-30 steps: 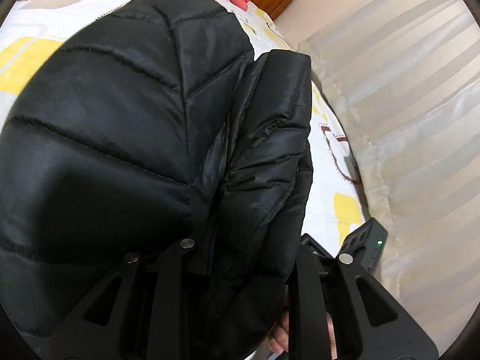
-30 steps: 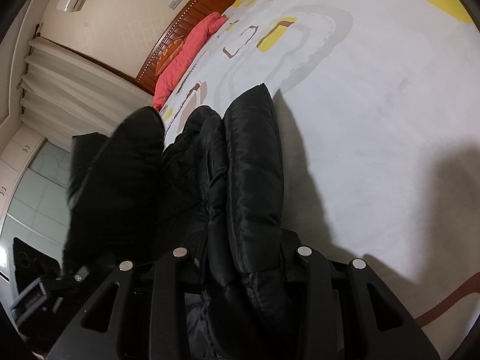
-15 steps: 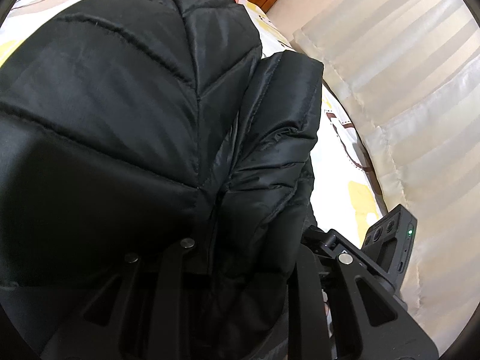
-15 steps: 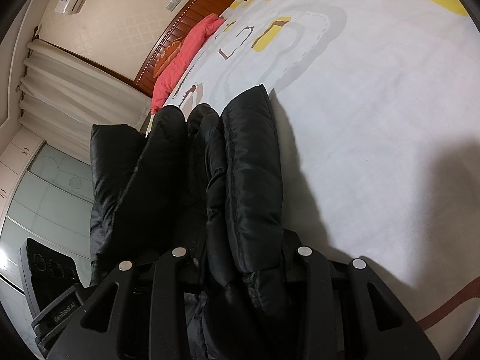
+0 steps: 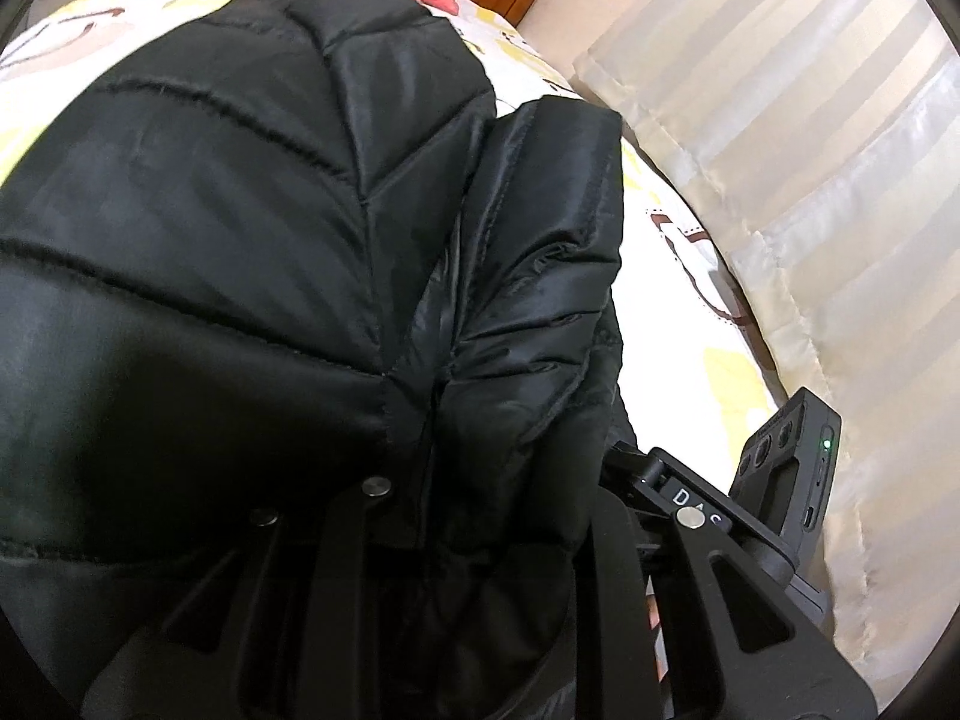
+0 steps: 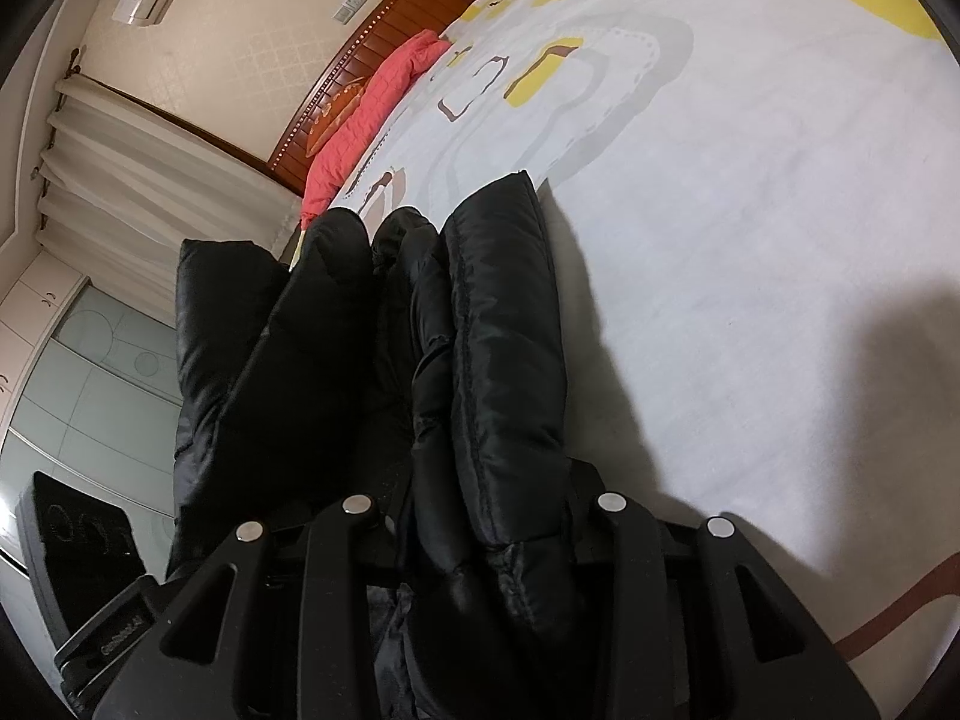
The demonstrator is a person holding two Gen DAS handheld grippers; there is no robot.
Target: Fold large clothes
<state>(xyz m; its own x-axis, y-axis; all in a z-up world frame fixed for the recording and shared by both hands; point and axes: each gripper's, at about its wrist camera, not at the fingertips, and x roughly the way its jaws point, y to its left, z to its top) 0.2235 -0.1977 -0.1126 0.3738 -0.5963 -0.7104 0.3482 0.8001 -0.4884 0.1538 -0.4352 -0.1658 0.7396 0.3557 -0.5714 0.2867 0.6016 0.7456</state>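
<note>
A black quilted puffer jacket (image 5: 252,228) fills most of the left wrist view, bunched between the fingers of my left gripper (image 5: 480,516), which is shut on it. In the right wrist view the same jacket (image 6: 498,360) runs as thick folds between the fingers of my right gripper (image 6: 486,516), also shut on it. The jacket hangs above the patterned bed sheet (image 6: 750,210). The fingertips of both grippers are hidden by fabric. The right gripper's body (image 5: 780,480) shows at the lower right of the left wrist view.
The bed has a white sheet with yellow and brown shapes. A red pillow (image 6: 366,120) lies by the wooden headboard (image 6: 384,42). Pale curtains (image 5: 810,180) hang beside the bed. A glass-fronted wardrobe (image 6: 90,384) stands behind the jacket.
The jacket has swung and risen between the grippers. More of its folded body now shows left of the right gripper. The two grippers have come closer together.
</note>
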